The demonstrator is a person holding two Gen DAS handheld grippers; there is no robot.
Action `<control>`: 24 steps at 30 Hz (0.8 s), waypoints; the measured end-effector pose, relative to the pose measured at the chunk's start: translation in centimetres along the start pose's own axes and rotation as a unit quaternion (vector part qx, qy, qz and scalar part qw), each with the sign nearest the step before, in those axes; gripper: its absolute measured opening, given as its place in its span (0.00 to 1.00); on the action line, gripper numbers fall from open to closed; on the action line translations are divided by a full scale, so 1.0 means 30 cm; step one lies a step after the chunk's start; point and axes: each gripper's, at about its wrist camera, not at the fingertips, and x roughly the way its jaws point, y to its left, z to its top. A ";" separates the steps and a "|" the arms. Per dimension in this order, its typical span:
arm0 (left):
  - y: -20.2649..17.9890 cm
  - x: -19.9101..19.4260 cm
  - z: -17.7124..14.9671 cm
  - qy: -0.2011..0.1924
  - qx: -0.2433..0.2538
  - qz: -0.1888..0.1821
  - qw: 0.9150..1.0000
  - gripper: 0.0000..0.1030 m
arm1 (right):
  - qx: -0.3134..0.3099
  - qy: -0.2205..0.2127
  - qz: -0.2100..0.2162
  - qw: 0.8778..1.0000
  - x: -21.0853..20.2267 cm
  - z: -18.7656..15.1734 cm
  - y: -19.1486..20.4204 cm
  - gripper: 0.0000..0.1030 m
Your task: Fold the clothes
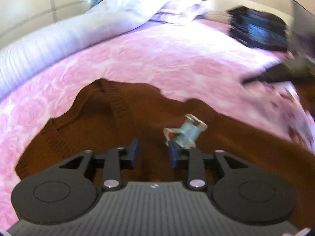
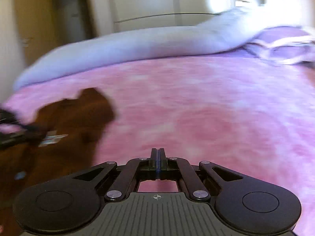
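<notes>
A brown knitted sweater point(image 1: 110, 129) lies spread on the pink bedspread point(image 1: 167, 59), with a pale blue paper tag point(image 1: 187, 132) on top of it. My left gripper point(image 1: 153, 144) hovers over the sweater, its jaws apart with only the cloth below showing in the gap; the tag lies just beyond its right finger point(image 1: 174, 153). My right gripper point(image 2: 157, 152) is shut with nothing between its fingers, over bare pink bedspread point(image 2: 206, 108) to the right of the sweater point(image 2: 74, 122). The right gripper also shows, blurred, at the right edge of the left wrist view point(image 1: 256, 78).
A rolled white duvet point(image 1: 59, 37) and a purple pillow point(image 1: 183, 5) lie along the far side of the bed. A black flat object point(image 1: 258, 29) rests at the back right corner. Cupboard doors point(image 2: 147, 2) stand beyond the bed.
</notes>
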 end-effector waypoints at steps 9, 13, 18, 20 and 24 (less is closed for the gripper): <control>-0.074 0.096 0.166 0.019 0.004 -0.083 0.996 0.61 | -0.109 0.031 0.120 0.986 0.043 -0.091 0.340 0.09; -0.137 0.138 0.132 0.063 0.060 -0.067 0.994 0.49 | -0.148 0.029 0.158 0.976 0.024 -0.106 0.442 0.09; -0.133 0.113 0.059 0.068 0.079 -0.052 0.993 0.12 | -0.142 0.033 0.154 0.977 -0.004 -0.103 0.422 0.23; -0.103 0.060 0.030 0.048 0.058 -0.053 0.996 0.11 | -0.113 0.022 0.143 0.983 -0.033 -0.090 0.367 0.51; -0.013 -0.047 -0.055 -0.002 -0.011 -0.065 0.998 0.08 | -0.068 0.011 0.123 0.990 0.000 -0.043 0.279 0.53</control>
